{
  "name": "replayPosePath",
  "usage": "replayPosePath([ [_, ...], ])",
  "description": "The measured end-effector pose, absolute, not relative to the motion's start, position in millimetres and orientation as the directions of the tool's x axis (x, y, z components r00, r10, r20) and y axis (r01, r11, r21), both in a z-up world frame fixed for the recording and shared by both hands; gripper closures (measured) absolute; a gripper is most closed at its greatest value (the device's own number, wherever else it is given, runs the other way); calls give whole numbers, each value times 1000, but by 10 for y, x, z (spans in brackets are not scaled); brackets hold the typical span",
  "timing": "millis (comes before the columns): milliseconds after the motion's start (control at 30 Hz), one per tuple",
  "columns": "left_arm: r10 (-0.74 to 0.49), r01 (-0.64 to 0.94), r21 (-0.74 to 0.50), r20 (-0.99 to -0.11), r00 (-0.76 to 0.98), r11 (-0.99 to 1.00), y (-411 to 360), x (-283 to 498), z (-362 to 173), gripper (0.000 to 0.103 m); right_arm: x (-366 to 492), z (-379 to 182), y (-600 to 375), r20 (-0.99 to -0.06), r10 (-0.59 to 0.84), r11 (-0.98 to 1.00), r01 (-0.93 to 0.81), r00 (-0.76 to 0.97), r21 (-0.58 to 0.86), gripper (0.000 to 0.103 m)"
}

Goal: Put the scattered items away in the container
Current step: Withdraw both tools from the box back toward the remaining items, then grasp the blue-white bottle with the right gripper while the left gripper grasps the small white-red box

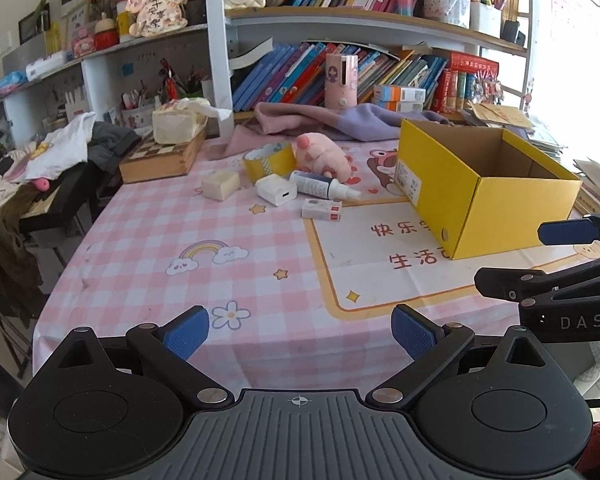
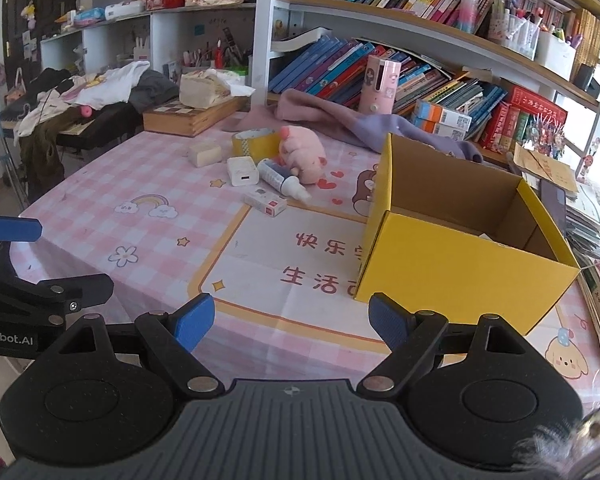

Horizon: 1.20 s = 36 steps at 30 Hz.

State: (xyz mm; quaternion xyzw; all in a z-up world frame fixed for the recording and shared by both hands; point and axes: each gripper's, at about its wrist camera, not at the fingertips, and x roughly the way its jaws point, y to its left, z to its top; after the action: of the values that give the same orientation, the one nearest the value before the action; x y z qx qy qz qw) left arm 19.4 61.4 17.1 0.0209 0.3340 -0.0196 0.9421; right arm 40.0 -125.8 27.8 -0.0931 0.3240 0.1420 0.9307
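Left to right, on a pink-checked tablecloth (image 1: pixel 148 240) w/ rainbow and star prints. Far left: wooden chessboard box (image 1: pixel 160 158) carrying a cream tissue pack (image 1: pixel 178 124). Centre cluster, all close together: cream rectangular block (image 1: pixel 221 185); yellow roll of packing tape (image 1: pixel 269 160) standing on edge; white square charger plug (image 1: pixel 276 189) just near of the tape; pink plush pig toy (image 1: pixel 325 157) lying touching the tape's right side; white-and-blue plastic squeeze bottle (image 1: pixel 320 185) on its side, nozzle pointing right, just near of the plush; small white flat carton w/ red mark (image 1: pixel 321 209) nearest of the group. Right: open yellow cardboard box (image 1: pixel 500 216), brown inside, well apart from the cluster; in right wrist view a small white scrap shows at its bottom. Near edge: left gripper (image 1: pixel 300 334), blue pads (image 1: pixel 188 334) spread wide, holding nothing; right gripper (image 2: pixel 290 322), fingers likewise apart and unloaded, just near of the box.
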Motion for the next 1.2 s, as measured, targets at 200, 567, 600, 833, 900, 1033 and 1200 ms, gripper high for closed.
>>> replayPosePath([
  [200,-27,53,21,-642,767,998,602,252,129,4,494,269,-1241,-641,210,937,-339,739,-83,21],
  [567,17,3,30,-666,746,1000,705,522,62,4,913,244,-1096,-638,251,918,-388,728,-82,27],
  [600,16,2,26,-670,743,1000,709,565,51,4,970,247,-1081,-639,254,916,-392,727,-83,27],
  [833,12,1,19,-679,734,1000,711,881,-16,4,1476,262,-1005,-646,272,911,-407,713,-66,30],
  [900,3,8,12,-680,733,1000,699,998,-45,4,1635,259,-984,-651,278,912,-407,707,-53,31],
  [1033,-11,19,4,-688,726,1000,668,1249,-114,4,1947,235,-917,-672,291,913,-407,681,-17,31],
  [1200,-34,43,-4,-694,719,999,607,1544,-192,4,2311,199,-819,-700,319,911,-410,639,41,32],
])
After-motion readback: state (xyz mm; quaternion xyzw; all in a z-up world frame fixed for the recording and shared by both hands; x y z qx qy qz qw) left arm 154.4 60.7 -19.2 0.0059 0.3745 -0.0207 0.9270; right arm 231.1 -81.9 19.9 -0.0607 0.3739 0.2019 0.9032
